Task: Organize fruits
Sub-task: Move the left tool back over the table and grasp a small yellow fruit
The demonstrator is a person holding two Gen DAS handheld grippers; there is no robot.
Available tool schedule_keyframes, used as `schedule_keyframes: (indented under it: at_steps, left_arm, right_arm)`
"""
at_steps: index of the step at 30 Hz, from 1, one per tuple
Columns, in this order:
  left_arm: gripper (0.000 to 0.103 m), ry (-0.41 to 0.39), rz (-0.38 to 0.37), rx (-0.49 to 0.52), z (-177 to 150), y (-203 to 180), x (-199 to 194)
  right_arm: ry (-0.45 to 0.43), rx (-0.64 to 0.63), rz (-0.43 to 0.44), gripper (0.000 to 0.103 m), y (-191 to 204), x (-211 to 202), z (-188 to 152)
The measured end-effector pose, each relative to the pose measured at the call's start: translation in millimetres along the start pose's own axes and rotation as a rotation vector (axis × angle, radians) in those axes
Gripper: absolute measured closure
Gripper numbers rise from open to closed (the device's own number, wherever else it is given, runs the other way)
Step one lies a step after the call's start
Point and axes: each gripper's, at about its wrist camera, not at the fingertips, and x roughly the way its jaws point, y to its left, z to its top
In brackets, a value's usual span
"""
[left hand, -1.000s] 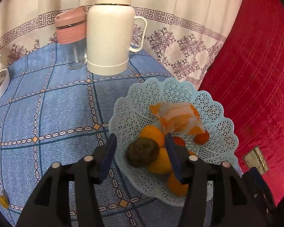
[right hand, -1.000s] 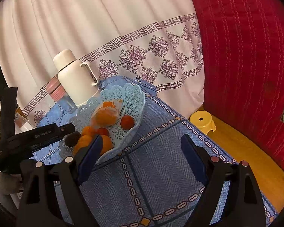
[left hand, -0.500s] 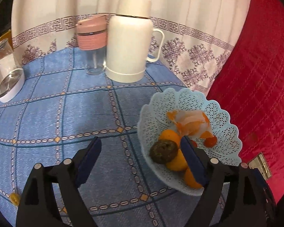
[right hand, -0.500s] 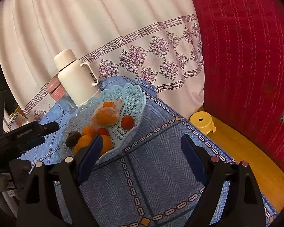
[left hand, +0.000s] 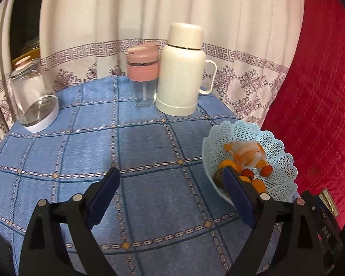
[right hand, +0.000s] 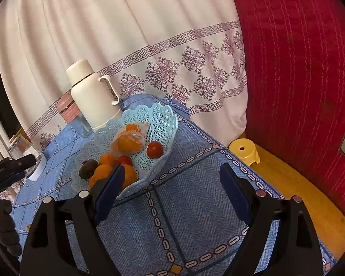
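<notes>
Through the left wrist we see our left gripper (left hand: 171,179) opening, nothing between its jaws, left of the basket (left hand: 280,161) holding the fruits (left hand: 247,158). Through the right wrist, our right gripper (right hand: 170,174) gapes empty, just before the basket.

Basket (left hand: 280,161) sitting at table's (left hand: 126,151) right edge, fruit (right hand: 105,170) lying in it; flask (left hand: 181,73), cup (left hand: 143,78) standing along back edge; jar (left hand: 32,96) back-left corner.
</notes>
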Motion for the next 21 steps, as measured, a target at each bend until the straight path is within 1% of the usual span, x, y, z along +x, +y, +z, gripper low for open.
schedule_keyframes:
  at_steps: [6,9,12,15,21]
  left_arm:
    - [0.012,-0.027,0.031,-0.022,-4,21,-22]
    - [0.01,-0.039,0.062,-0.018,-8,31,-34]
    - [0.01,-0.052,0.093,-0.006,-13,41,-44]
    - [0.01,-0.063,0.114,-0.012,-19,56,-55]
    - [0.01,-0.063,0.158,-0.071,-29,92,-69]
  right_arm:
    - [0.001,-0.014,0.006,0.017,3,-1,0]
    - [0.007,-0.035,0.008,0.017,7,-1,0]
    - [0.011,-0.07,0.015,0.017,14,-3,0]
    - [0.023,-0.107,0.034,0.017,22,-7,-1]
    - [0.061,-0.146,0.095,0.017,40,-16,-10]
